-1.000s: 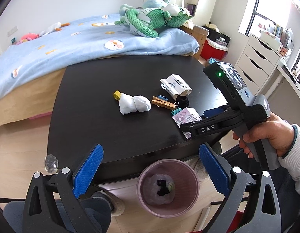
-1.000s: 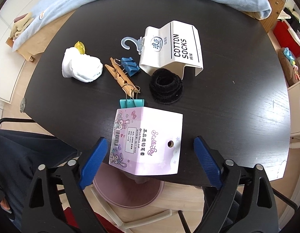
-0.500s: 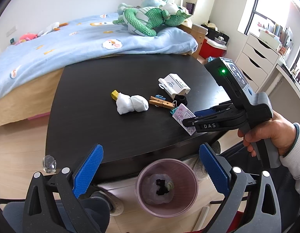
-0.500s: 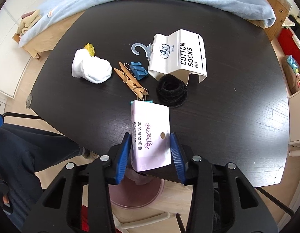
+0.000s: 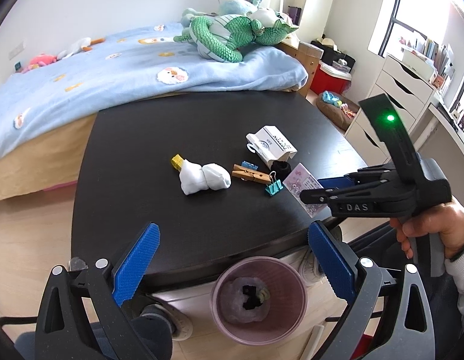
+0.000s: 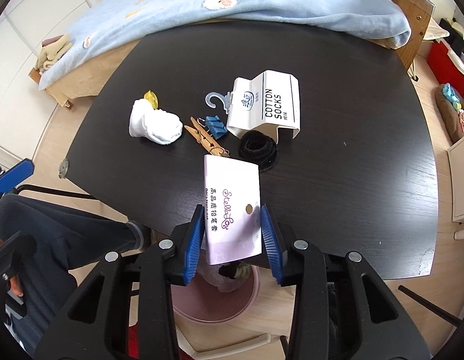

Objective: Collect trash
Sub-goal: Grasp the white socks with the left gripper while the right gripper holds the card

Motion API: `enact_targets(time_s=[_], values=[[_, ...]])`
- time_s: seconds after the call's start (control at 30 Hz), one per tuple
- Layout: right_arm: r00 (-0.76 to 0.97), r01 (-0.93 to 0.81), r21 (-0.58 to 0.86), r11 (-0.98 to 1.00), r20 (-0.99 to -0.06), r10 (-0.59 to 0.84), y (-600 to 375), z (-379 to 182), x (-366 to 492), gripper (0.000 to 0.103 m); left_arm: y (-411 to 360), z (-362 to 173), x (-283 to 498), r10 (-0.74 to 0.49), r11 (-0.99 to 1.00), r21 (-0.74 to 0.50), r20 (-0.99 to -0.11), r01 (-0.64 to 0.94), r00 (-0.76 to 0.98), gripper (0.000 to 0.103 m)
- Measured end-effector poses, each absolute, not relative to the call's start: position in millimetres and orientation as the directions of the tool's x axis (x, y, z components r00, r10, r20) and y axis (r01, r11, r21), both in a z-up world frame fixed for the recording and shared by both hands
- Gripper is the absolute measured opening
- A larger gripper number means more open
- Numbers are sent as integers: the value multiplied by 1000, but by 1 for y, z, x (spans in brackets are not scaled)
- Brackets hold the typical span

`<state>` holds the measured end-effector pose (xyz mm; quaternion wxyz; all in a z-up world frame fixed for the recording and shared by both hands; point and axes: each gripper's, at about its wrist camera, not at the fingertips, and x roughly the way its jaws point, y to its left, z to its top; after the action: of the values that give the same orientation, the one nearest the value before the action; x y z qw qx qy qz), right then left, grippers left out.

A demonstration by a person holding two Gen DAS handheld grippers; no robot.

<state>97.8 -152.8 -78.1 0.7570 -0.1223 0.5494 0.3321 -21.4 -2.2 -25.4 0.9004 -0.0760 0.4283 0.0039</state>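
right wrist | pink card (image 6: pixel 232 207) clamped between right tongs (image 6: pixel 232 237)

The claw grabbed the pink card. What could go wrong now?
1. The right claw pinches the pink card only by its edges, and the card looks bent, so it might slip out or fold.
2. The pink bin sits low by the table edge, so a card dropped too early could land on the floor.
3. The teal clip lies close to the card and might get knocked.
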Motion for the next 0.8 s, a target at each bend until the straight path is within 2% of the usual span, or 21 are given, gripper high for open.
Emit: enact_targets(time_s=[0.37, 0.8], values=[[185, -629, 203, 750, -898, 399, -165, -69, 98, 38, 15, -29, 23, -55, 986, -139, -798, -94, 600, 95], [190, -625, 204, 753, -896, 400, -171, -67, 101, 38, 32, -68, 81, -72, 979, -156, -867, -131, 493, 95]])
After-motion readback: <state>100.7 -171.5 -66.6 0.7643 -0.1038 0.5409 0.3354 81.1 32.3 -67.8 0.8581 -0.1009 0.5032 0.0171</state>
